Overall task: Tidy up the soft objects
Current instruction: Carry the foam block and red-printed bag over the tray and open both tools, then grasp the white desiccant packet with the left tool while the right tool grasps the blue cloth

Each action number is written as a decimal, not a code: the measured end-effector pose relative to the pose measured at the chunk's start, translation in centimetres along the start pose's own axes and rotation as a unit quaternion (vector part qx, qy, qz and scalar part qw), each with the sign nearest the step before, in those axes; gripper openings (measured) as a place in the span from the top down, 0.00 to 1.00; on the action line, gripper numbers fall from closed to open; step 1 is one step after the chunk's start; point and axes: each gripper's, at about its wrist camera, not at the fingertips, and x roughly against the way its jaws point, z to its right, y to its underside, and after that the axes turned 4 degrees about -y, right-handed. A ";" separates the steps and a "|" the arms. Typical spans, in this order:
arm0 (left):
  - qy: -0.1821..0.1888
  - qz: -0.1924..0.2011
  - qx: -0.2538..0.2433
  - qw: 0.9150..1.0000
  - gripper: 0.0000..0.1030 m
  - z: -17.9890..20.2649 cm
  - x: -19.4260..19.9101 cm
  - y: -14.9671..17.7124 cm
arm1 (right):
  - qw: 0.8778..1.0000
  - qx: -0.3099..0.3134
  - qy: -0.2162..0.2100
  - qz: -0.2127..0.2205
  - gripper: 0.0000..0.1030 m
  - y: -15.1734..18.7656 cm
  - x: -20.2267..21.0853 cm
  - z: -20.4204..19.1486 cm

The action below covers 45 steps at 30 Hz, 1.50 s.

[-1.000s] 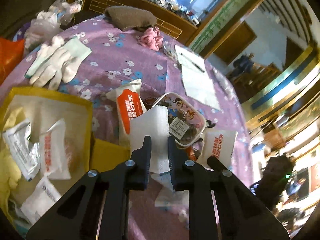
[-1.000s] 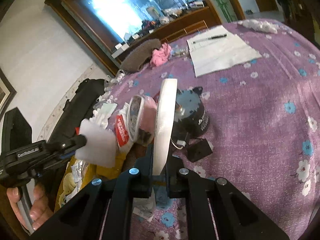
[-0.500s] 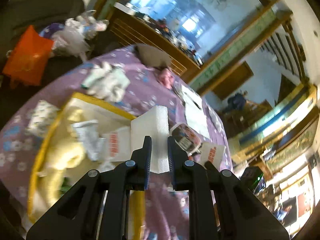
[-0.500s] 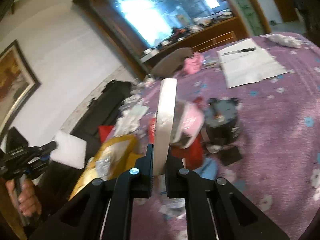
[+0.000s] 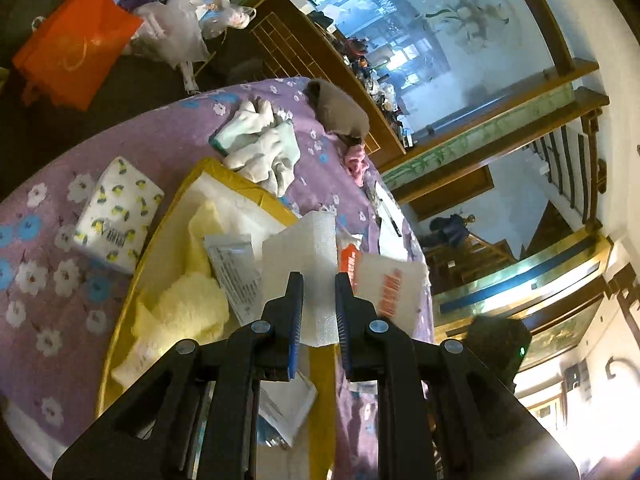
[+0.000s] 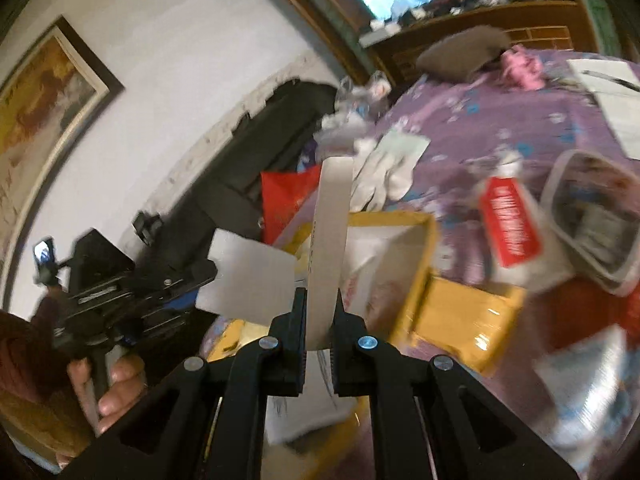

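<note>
Carrying foam, we are clamping a block (image 5: 304, 256) in the left tongs (image 5: 318, 312) and a strip (image 6: 330, 240) in the right tongs (image 6: 319, 320), aiming both squarely over the box (image 5: 236, 178) below before releasing.

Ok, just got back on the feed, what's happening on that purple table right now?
A person holds a tool in each hand, both shut on white foam. The left tool grips a thick foam block; the right tool pinches a thin foam sheet edge-on. Both hang over the yellow box, which already holds a yellow cloth and packets. The white gloves lie on the table beyond it.
</note>
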 end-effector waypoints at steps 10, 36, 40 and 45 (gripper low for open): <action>-0.036 -0.011 -0.021 0.999 0.86 -1.8 -3.5 -0.8 | 0.998 -0.037 0.014 -0.041 0.90 0.1 -6.1 2.0; -0.152 0.023 -0.090 0.984 0.42 4.6 -2.5 5.8 | 0.999 -0.004 0.045 0.027 0.31 2.2 7.9 3.9; -0.153 0.023 -0.112 0.982 0.39 6.8 -2.8 7.0 | 0.997 -0.021 0.051 0.051 0.30 2.6 10.7 6.1; -0.145 0.004 -0.115 0.983 0.40 8.7 -4.1 8.5 | 0.994 -0.045 0.059 0.085 0.30 3.3 13.3 9.0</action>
